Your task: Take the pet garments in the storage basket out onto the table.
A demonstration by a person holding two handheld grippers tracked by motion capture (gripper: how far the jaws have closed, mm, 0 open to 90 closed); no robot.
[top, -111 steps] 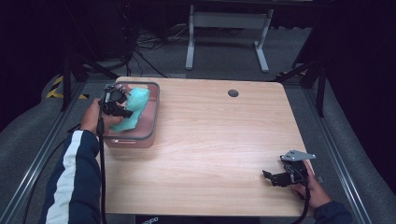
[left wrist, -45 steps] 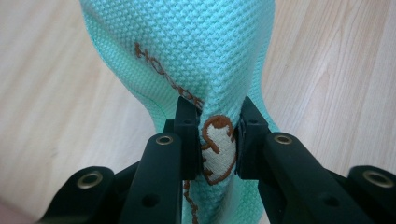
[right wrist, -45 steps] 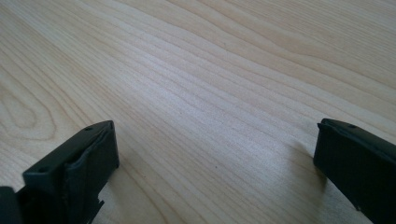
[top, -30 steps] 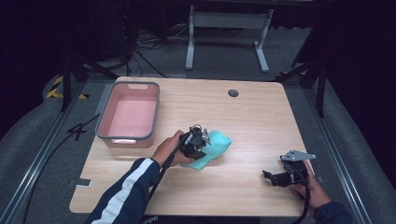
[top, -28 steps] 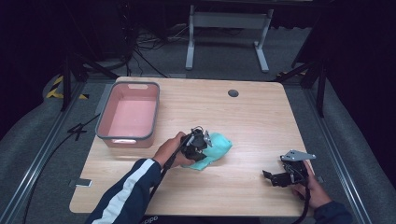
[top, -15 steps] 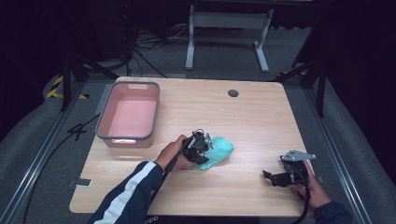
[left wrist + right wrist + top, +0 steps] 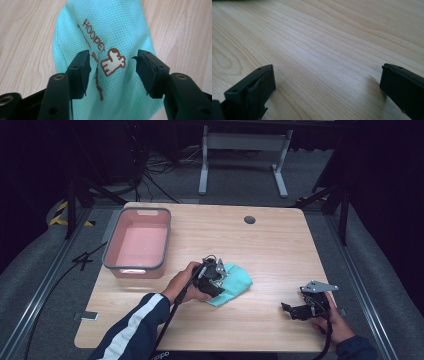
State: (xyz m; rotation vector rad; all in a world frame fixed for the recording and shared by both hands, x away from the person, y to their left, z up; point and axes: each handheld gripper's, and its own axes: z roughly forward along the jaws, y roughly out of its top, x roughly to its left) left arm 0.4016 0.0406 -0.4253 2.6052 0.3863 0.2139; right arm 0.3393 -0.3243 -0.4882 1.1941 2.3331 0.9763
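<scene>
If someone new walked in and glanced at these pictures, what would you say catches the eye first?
Most likely the turquoise cloth near the middle of the wooden table, with brown lettering and a small printed emblem plain in the left gripper view. The left tool sits over it with its jaws apart. Next comes the pink bin at the table's left side, then the right tool resting open near the right front corner.

The setting was a lab or recording studio, not a home. A bare light-wood table with a round cable grommet stood on grey carpet, enclosed by dark surroundings. Black cables lay tangled on the floor behind it, beside a grey metal stand base. Yellow-black hazard tape marked the floor at left.
</scene>
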